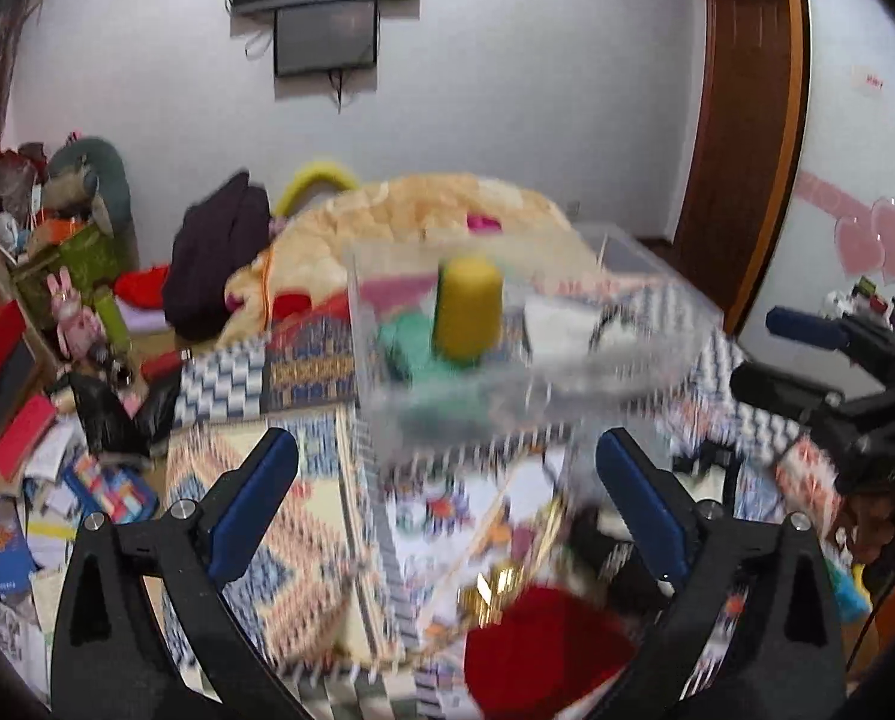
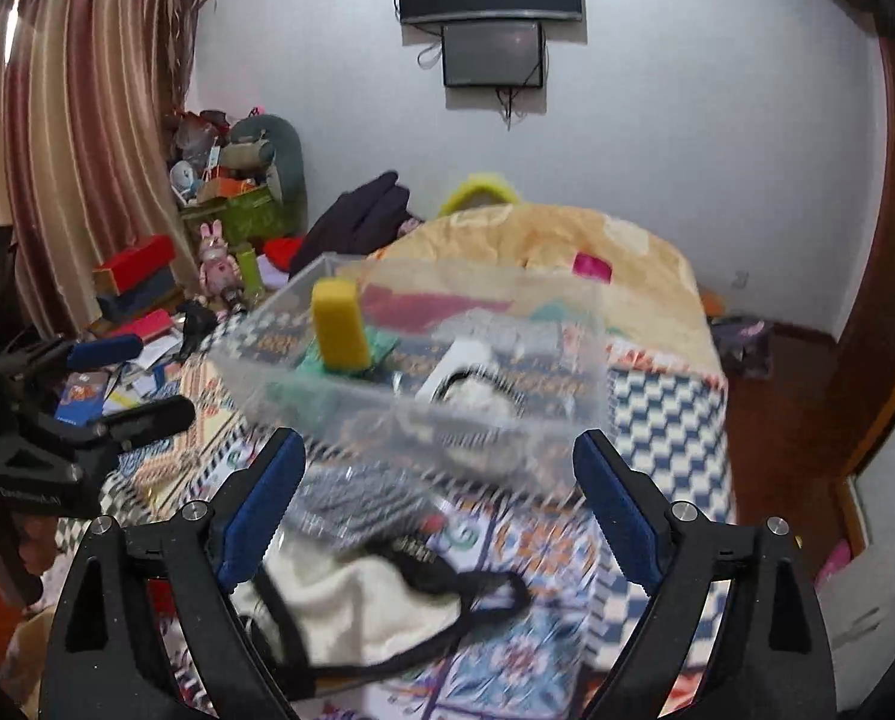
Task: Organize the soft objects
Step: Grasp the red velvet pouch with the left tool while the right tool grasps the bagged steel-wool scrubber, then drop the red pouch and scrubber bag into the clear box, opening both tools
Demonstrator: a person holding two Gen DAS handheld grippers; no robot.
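A clear plastic bin sits on the patterned bed cover. Inside it stand a yellow sponge on a green cloth, and a white item with black trim. My left gripper is open and empty, in front of the bin. A red soft object lies below its fingers. My right gripper is open and empty, above a cream cloth with black trim and a grey striped cloth.
An orange quilt is heaped behind the bin. The other gripper shows at the right edge of the left wrist view and at the left edge of the right wrist view. Boxes, toys and papers clutter the floor at left.
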